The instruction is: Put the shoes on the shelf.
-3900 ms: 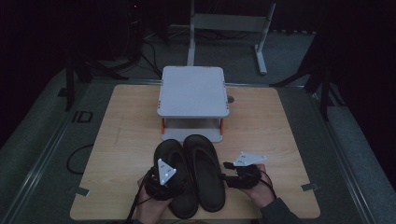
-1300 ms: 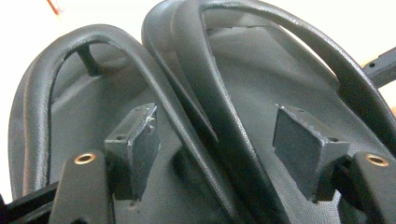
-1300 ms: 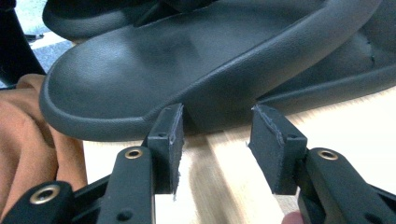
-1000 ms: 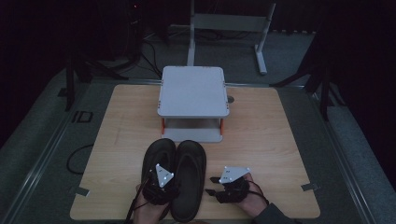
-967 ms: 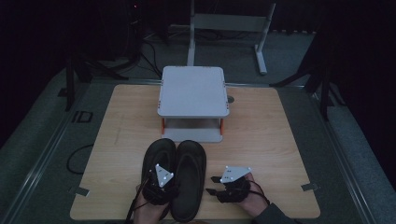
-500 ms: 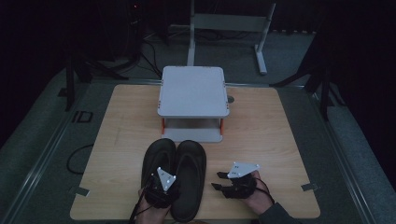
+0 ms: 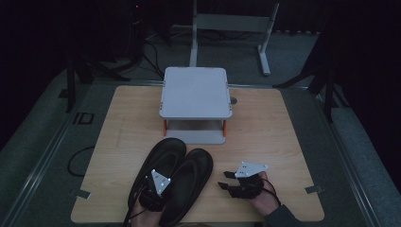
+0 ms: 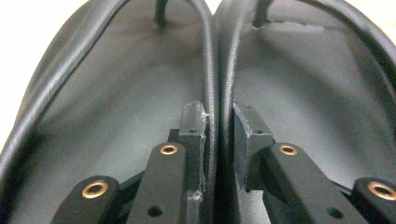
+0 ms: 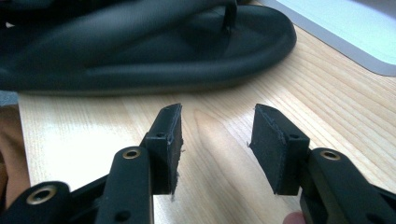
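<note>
Wooden table carries a grey stand and two black sandals near the front edge; left tool pinches their adjoining rims, right tool released beside them.

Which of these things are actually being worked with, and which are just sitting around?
In use: left gripper, pinching the touching inner edges of the two black sandals; right gripper, open beside them.

Lying about: grey two-tier stand; wooden table; metal frame on the floor behind.
</note>
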The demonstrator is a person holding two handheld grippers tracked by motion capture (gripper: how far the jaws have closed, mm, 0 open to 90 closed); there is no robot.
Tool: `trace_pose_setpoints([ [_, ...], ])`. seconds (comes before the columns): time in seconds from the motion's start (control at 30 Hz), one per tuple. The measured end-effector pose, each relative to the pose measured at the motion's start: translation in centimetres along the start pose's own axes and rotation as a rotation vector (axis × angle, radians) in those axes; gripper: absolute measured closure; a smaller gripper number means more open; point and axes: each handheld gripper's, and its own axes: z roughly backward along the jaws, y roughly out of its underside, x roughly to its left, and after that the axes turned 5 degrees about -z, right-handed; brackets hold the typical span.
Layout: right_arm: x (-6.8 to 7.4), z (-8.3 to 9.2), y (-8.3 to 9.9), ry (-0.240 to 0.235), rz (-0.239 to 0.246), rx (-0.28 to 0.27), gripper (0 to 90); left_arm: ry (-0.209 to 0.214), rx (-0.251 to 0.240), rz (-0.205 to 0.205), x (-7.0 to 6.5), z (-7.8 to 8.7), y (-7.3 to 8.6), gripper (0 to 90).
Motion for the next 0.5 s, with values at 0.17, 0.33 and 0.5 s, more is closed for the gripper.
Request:
trace_pose_setpoints([
  [0.17, -0.3, 0.2, 0.1, 0.011, -0.01, -0.003, 52.8, -0.011, -0.006, -0.002, -0.1, -0.2, -0.6, 75.8],
  [0.33, -0.6, 0.4, 0.2, 0.018, -0.02, -0.01, 52.9, -0.012, -0.03, 0.008, -0.3, -0.2, -1.5, 75.8],
  [0.5, -0.8, 0.5, 0.3, 0.027, -0.025, -0.014, 52.9, -0.024, -0.051, 0.04, -0.3, -0.7, -2.4, 75.8],
])
